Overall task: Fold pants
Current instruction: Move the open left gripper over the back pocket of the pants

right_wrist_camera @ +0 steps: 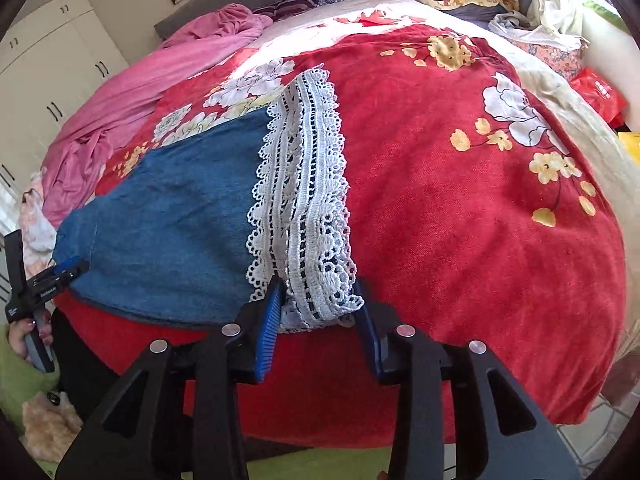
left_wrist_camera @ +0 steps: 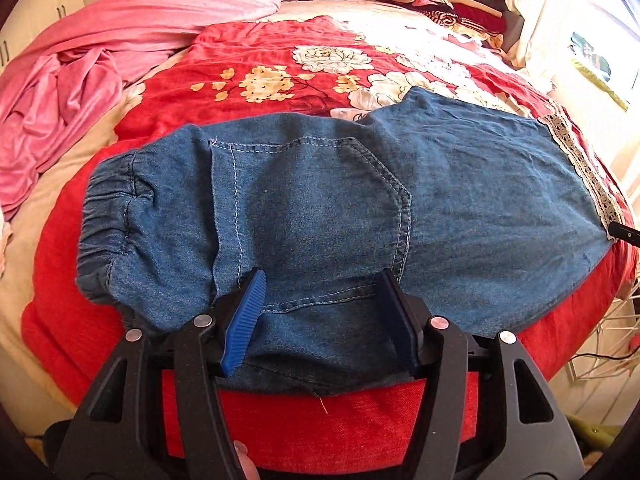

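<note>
Presently: denim pants (left_wrist_camera: 320, 208) flat on red bedspread (right_wrist_camera: 480, 220); left gripper (left_wrist_camera: 320, 308) released astride the near edge; right gripper (right_wrist_camera: 320, 312) released around lace hem (right_wrist_camera: 304, 184).

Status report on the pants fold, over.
Left tool open, straddling the near edge of the denim pants. Right tool open around the lace hem. Pants flat on red bedspread; nothing in the way.

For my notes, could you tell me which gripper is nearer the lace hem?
Right. The right gripper straddles the lace hem; the left gripper sits near the elastic waistband.
</note>
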{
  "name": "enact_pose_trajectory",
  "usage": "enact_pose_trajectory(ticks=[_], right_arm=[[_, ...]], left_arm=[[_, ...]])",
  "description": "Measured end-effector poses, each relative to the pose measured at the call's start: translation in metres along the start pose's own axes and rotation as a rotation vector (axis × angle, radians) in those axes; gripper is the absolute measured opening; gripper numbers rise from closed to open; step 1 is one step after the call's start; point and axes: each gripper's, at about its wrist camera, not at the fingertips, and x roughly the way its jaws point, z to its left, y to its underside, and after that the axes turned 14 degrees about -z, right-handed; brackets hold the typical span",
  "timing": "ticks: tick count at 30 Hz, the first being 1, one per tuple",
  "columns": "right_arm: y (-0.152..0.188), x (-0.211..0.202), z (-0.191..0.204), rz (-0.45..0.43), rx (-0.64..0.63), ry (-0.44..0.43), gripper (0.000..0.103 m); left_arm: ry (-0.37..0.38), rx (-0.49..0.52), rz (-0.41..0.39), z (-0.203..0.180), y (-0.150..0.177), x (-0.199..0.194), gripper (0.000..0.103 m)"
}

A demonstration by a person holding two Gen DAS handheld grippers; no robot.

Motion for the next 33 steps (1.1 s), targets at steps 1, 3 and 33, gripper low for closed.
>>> enact_pose_trajectory(ticks=[1,3,33], right_arm=[[0.000,-0.002,-0.001,-0.001,-0.002,0.009,0.042],[-0.003,-0.006,-0.001,-0.002,-0.011,0.031,0.048],[-0.044,0.023,0.122,-0.129,-0.281,-0.139,0.067]], left_arm=[[0.004,-0.002,-0.001,0.001,0.000,0.000,0.051],[0.012,-0.010,-0.005,0.001,0.000,-0.001,0.051],[0.158,0.087,-0.117,-0.063,-0.063,-0.010,0.068]])
